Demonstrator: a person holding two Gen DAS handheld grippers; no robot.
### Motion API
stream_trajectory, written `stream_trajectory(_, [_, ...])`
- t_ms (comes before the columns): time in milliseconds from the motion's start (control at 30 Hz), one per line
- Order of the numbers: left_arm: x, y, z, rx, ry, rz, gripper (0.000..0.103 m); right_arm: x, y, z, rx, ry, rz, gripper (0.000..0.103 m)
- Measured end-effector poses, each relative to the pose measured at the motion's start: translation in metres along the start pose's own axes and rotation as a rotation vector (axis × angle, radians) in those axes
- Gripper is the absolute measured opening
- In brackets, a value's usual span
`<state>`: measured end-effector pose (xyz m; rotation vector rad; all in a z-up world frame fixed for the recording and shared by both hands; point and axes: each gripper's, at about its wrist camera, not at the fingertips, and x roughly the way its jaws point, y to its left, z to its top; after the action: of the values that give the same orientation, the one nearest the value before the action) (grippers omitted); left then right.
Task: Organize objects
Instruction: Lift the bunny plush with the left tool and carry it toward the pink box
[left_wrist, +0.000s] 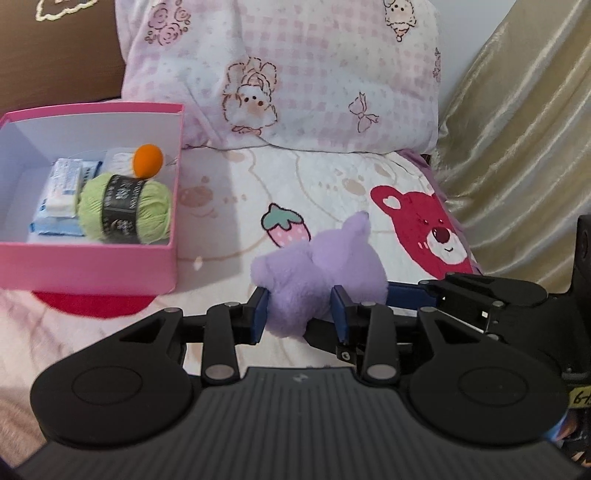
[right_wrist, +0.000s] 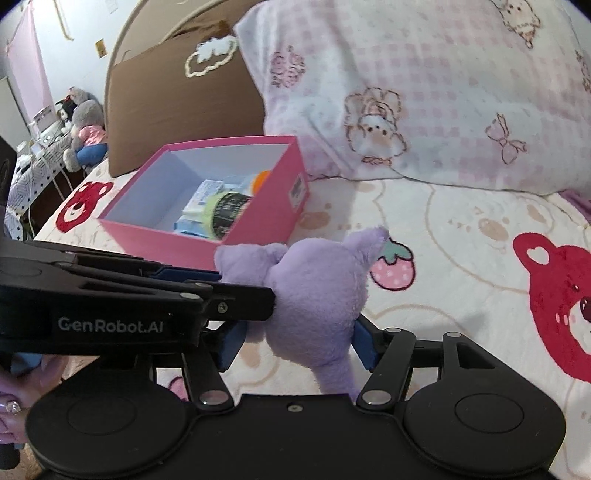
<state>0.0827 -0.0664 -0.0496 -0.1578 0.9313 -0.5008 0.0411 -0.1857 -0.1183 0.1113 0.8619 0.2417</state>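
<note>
Left gripper (left_wrist: 300, 314) clamped on the purple plush toy (left_wrist: 317, 273) — both blue pads press into the fur at its lower end, and the toy is lifted clear of the bedsheet (left_wrist: 229, 206). In the left wrist view the toy sits just above the fingers at centre; its ears point toward 12 to 1 o'clock.

Right gripper (right_wrist: 295, 343) stands with the same toy between its blue pads. The right-hand pad touches the fur; the left-hand pad is partly hidden behind the left gripper's arm, so I cannot tell whether this one is pressing or slack. The left gripper enters the right wrist view from 9 o'clock and meets the toy at its side.

Pink box (left_wrist: 92, 258) lies open on the sheet at 10 o'clock from the toy, near but apart. Inside: green yarn ball (left_wrist: 125, 210) with a dark band, orange ball (left_wrist: 147, 158) behind it, and blue-white packets (left_wrist: 62, 199) to the yarn's left.

Pillow (left_wrist: 295, 74) with pink check print at 12 o'clock, behind the sheet. Brown cushion (right_wrist: 177, 99) behind the box. Gold curtain (left_wrist: 517, 147) at 2 o'clock — left wrist view only.
</note>
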Motion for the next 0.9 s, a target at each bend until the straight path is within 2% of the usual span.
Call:
stream_trajectory(500, [-0.086,0.012,-0.018,-0.031,-0.037,0.009,0.041,-0.05,0.08,0.001,-0.129,-0.026,-0.025,0.073])
stream_trajectory(900, [-0.123,0.034,-0.021,-0.053,-0.111,0.023,0.05,-0.053,0.12,0.014,-0.144,-0.047,-0.007,0.074])
